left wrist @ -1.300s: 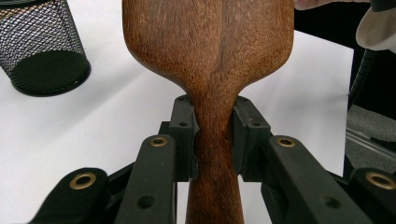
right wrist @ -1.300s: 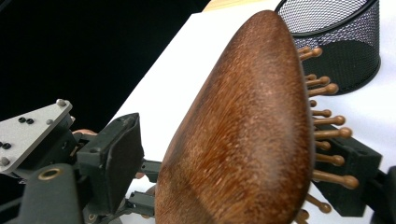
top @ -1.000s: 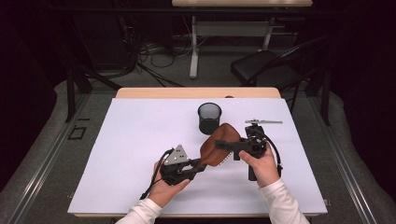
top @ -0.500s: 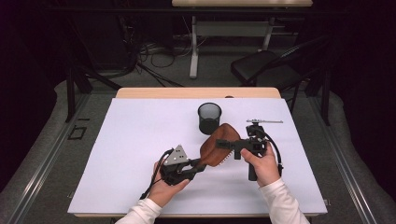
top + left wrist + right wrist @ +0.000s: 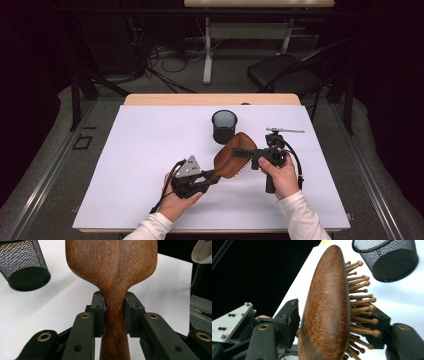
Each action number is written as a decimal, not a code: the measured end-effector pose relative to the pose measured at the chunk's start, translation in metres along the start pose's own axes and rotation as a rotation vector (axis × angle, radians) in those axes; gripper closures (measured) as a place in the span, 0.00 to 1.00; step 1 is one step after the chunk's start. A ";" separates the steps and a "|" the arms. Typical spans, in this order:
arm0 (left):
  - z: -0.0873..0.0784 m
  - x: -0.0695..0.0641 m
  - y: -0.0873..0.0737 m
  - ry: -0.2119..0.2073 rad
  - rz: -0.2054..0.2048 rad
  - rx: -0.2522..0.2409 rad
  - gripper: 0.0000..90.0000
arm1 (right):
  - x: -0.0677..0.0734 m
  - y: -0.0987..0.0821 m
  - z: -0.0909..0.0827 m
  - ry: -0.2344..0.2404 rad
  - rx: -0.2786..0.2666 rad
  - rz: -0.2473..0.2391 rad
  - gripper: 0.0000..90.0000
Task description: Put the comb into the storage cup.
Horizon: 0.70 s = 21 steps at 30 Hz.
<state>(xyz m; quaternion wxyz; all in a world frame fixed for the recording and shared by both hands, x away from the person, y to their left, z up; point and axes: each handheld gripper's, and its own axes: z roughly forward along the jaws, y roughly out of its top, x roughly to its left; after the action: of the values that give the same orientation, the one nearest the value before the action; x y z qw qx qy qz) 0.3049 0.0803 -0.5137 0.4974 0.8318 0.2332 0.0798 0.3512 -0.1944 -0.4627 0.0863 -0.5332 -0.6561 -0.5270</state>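
Note:
A brown wooden hairbrush (image 5: 231, 159) with wooden bristles is held off the white table, between both hands. My left gripper (image 5: 214, 175) is shut on its narrow handle; in the left gripper view both pads press the handle's neck (image 5: 113, 312) below the brush head (image 5: 112, 270). My right gripper (image 5: 246, 153) comes in from the right and its jaws have just been closing on the head. In the right gripper view (image 5: 337, 322) one pad lies against the smooth wooden back (image 5: 327, 302) and the other against the bristle tips.
A black mesh cup (image 5: 224, 126) stands upright on the white table (image 5: 150, 150) just beyond the brush, also near in the left gripper view (image 5: 25, 267) and right gripper view (image 5: 389, 260). A dark chair (image 5: 280, 75) and cables lie beyond the far edge.
The right gripper's jaws have narrowed around the brush head. Both hands and the brush stay where they were.

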 end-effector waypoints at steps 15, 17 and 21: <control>0.001 0.002 -0.002 -0.013 -0.001 -0.005 0.80 | -0.007 0.000 -0.002 0.046 0.003 0.095 0.49; 0.001 0.002 -0.002 -0.016 -0.001 -0.004 0.80 | -0.008 0.000 -0.002 0.055 0.005 0.103 0.49; 0.001 0.002 -0.002 -0.017 -0.004 -0.005 0.80 | -0.010 -0.001 -0.002 0.064 -0.001 0.124 0.50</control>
<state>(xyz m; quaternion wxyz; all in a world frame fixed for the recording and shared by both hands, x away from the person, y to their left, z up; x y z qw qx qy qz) 0.3064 0.0814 -0.5163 0.5017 0.8307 0.2303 0.0722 0.3538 -0.2019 -0.4689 0.1392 -0.5556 -0.6185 -0.5379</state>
